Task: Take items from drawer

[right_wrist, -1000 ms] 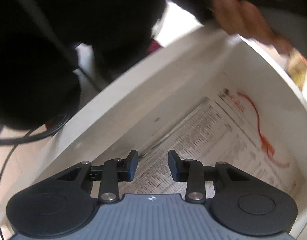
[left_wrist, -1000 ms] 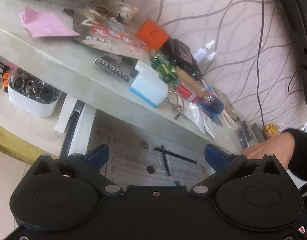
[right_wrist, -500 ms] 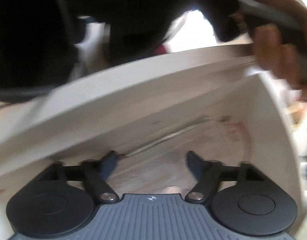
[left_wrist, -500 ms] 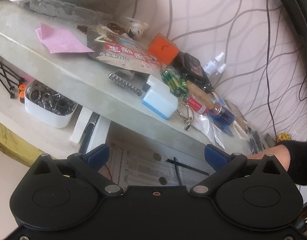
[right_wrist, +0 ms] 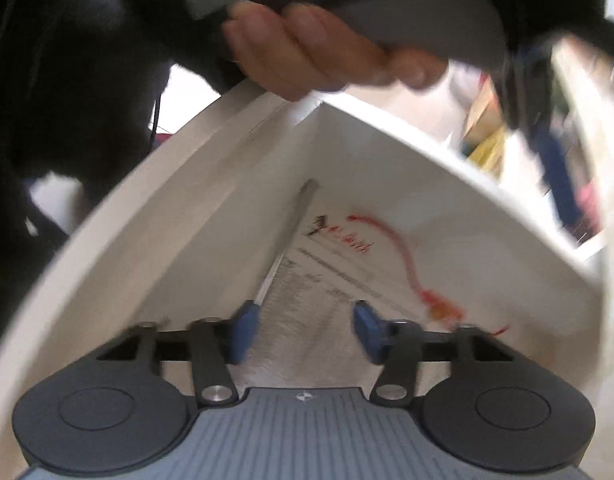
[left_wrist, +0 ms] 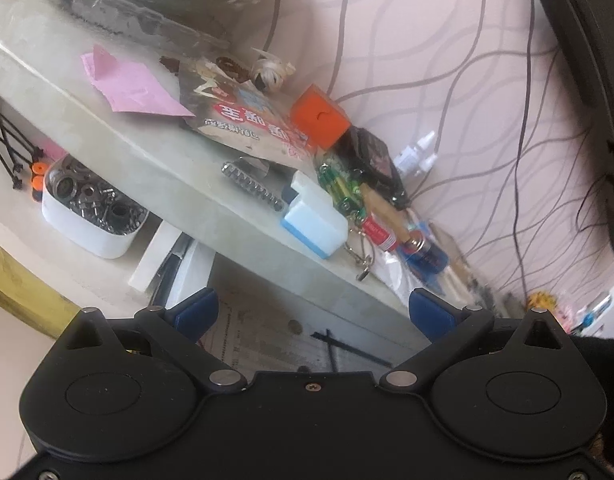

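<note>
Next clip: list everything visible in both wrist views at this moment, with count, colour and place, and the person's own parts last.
drawer: one, white, open, lined with printed paper
thin rod: one, grey, along the drawer's left wall
pink paper: one, on the countertop
orange box: one, by the wall
batteries: several, green, beside the white-and-blue box
spring: one, metal, countertop
parts tray: one, white, lower shelf
hand: one, above the drawer corner
left claw: black, blue pads, open, empty
right claw: closing, nothing between the pads
</note>
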Action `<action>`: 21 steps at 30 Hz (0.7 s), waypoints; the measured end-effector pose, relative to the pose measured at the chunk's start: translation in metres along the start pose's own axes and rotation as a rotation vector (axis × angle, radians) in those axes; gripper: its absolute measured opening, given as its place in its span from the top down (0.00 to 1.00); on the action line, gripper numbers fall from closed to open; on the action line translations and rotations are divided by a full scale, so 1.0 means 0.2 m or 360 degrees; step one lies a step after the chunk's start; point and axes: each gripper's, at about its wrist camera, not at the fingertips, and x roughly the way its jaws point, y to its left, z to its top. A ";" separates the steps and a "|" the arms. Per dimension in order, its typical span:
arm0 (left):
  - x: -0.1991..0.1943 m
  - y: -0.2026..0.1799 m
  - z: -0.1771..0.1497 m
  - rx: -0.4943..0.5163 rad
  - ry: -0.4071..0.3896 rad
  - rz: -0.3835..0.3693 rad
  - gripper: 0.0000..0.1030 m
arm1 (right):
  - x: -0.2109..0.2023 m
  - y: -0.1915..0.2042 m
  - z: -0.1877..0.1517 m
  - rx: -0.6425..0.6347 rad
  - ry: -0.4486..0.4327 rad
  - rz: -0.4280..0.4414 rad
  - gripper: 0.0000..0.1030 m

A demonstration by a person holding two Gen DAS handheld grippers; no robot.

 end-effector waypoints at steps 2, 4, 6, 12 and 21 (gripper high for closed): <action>0.00 0.02 0.01 -0.0037 0.0000 -0.0053 0.00 | 0.04 -0.05 0.03 0.0047 0.0064 0.0111 0.69; -0.01 0.04 0.01 -0.0072 -0.0001 -0.0098 0.00 | 0.08 -0.09 0.05 0.0081 0.0128 0.0219 0.69; -0.01 0.06 0.01 -0.0116 0.0002 -0.0133 0.00 | 0.10 -0.09 0.08 -0.0001 0.0169 0.0232 0.71; -0.02 0.12 0.02 -0.0225 0.0001 -0.0202 0.00 | 0.16 0.02 0.12 -0.0377 0.0316 0.0025 0.64; -0.03 0.10 0.01 -0.0191 -0.0024 -0.0210 0.00 | 0.24 -0.03 0.11 -0.0194 0.0450 0.0027 0.87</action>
